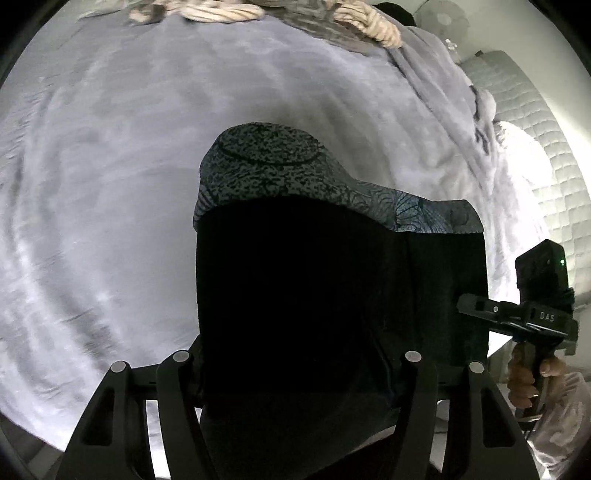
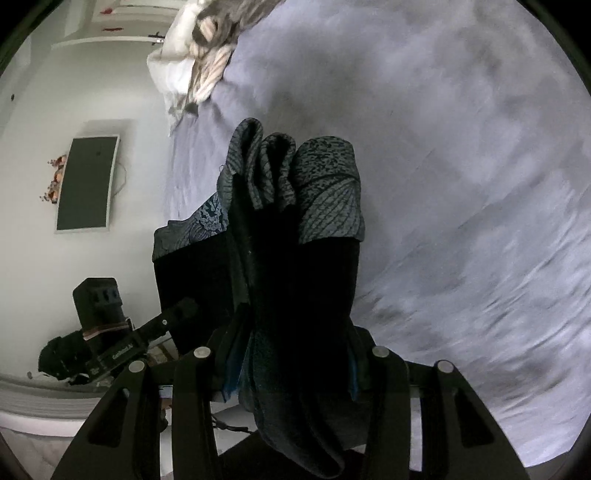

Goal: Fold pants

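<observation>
While the pants point(image 1: 332, 295) hung as a dark mass straight in front of the left wrist camera, the left gripper point(image 1: 295, 369) had its two black fingers point(image 1: 177, 406) set on either side of the cloth, pinching a bunched fold of it between them. The patterned, speckled grey part of the garment rose toward twelve o'clock, and a leafy printed band ran off toward three o'clock, where the right gripper point(image 1: 517, 317) showed at the edge with a hand point(image 1: 532, 380) wrapped about its handle. Behind everything spread the grey blanket point(image 1: 147, 166) of a bed, and a pale knitted throw point(image 1: 221, 11) lay bunched at twelve o'clock along its far edge; a quilted white surface point(image 1: 535, 147) curved by at two o'clock. In the right wrist view the right gripper point(image 2: 291, 362) was likewise clamped on gathered cloth, several folds of the pants point(image 2: 295, 258) stacked upright between its fingers point(image 2: 192, 406) and reaching up toward twelve o'clock, their ends dangling over the grey blanket point(image 2: 461, 147). The left gripper point(image 2: 177, 314) appeared at eight o'clock, its tip touching the dark fabric at the garment's left edge. A dark flat screen point(image 2: 86, 184) hung on the white wall at ten o'clock, and white pillows point(image 2: 173, 70) sat heaped at eleven o'clock beside the throw.
</observation>
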